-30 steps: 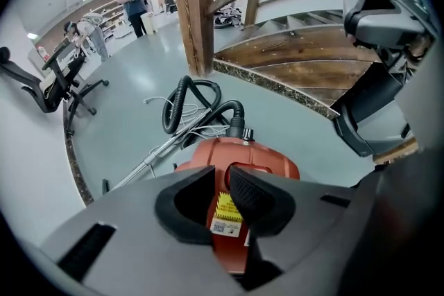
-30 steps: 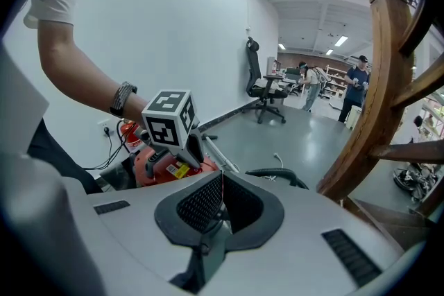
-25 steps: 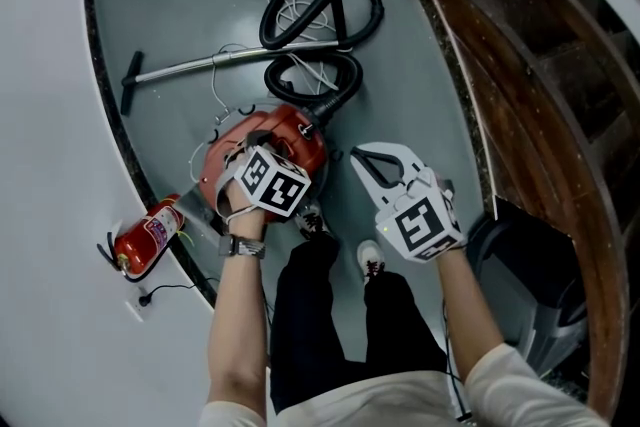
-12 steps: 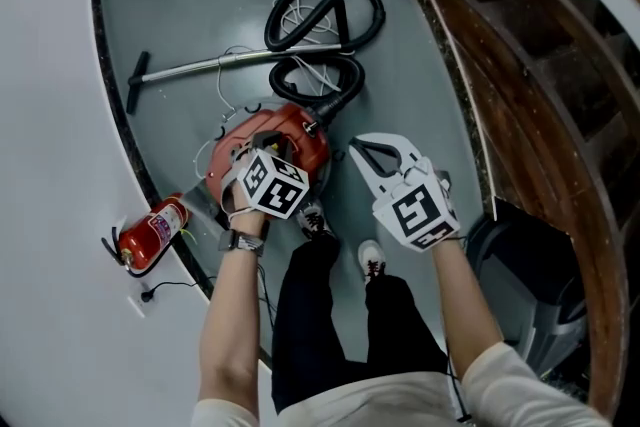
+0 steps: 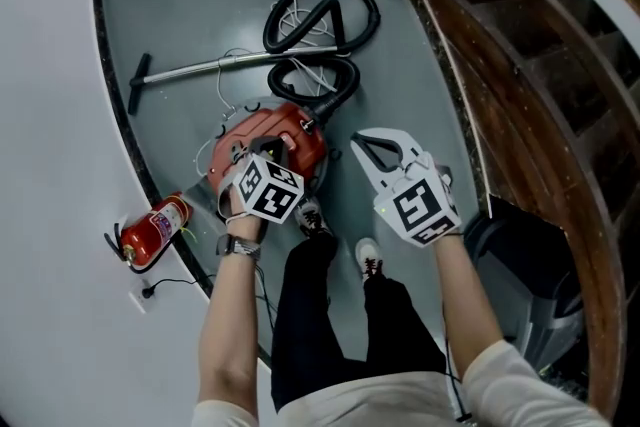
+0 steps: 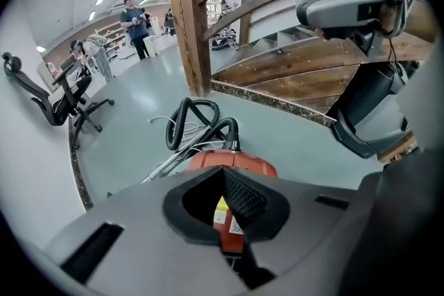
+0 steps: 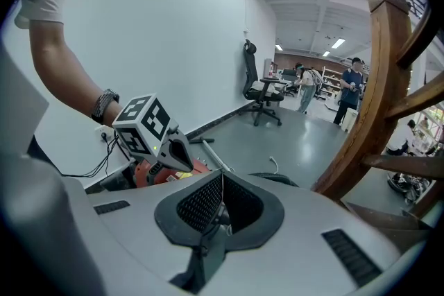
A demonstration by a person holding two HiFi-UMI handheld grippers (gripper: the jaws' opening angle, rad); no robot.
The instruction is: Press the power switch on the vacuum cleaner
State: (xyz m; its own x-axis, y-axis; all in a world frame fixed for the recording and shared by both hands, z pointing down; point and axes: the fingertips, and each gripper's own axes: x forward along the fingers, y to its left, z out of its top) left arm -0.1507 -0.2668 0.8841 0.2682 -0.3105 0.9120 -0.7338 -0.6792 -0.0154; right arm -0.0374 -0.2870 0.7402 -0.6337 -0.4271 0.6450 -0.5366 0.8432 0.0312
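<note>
Grey floor (image 5: 190, 5) — red vacuum cleaner (image 5: 285, 137) near a wooden staircase (image 5: 520, 65).

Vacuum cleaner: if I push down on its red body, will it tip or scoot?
The vacuum cleaner sits low and squat on the floor, so tipping looks unlikely. On that smooth floor it may scoot if pushed sideways. Its coiled hose looks floppy, probably no brace.

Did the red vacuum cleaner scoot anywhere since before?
No. The vacuum cleaner keeps its spot on the floor, just as close to the fire extinguisher.
</note>
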